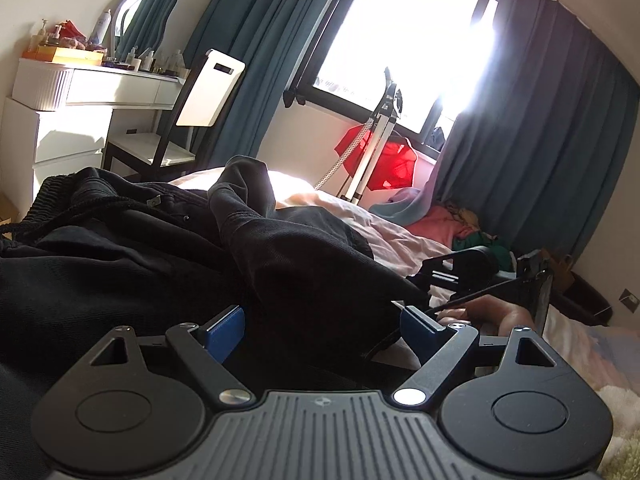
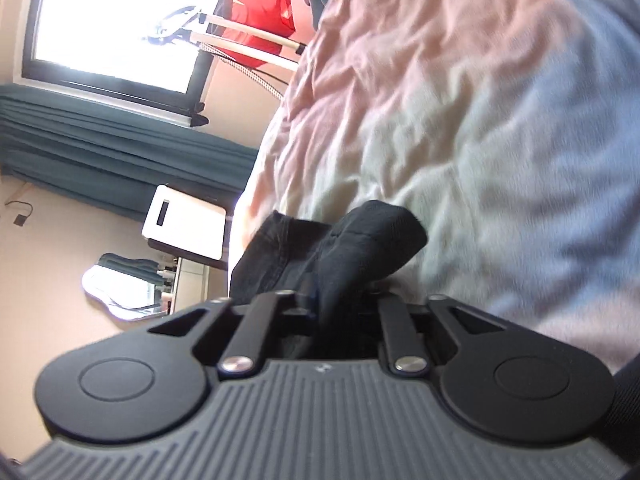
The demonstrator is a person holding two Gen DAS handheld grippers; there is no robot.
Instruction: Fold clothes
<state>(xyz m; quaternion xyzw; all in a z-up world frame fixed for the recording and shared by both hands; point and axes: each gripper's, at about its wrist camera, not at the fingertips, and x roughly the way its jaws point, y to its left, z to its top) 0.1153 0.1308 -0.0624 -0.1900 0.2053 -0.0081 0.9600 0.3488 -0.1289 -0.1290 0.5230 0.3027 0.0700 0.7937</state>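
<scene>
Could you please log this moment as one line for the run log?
left claw: open over black trousers | right claw: shut on black trousers | bed: rumpled

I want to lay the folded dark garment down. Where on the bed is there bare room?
The pale sheet is bare between the black garment and the pile of colored clothes near the curtain. In the right wrist view the wrinkled sheet beyond the right gripper also looks free. The side toward the dresser is crowded: the garment covers it.
</scene>
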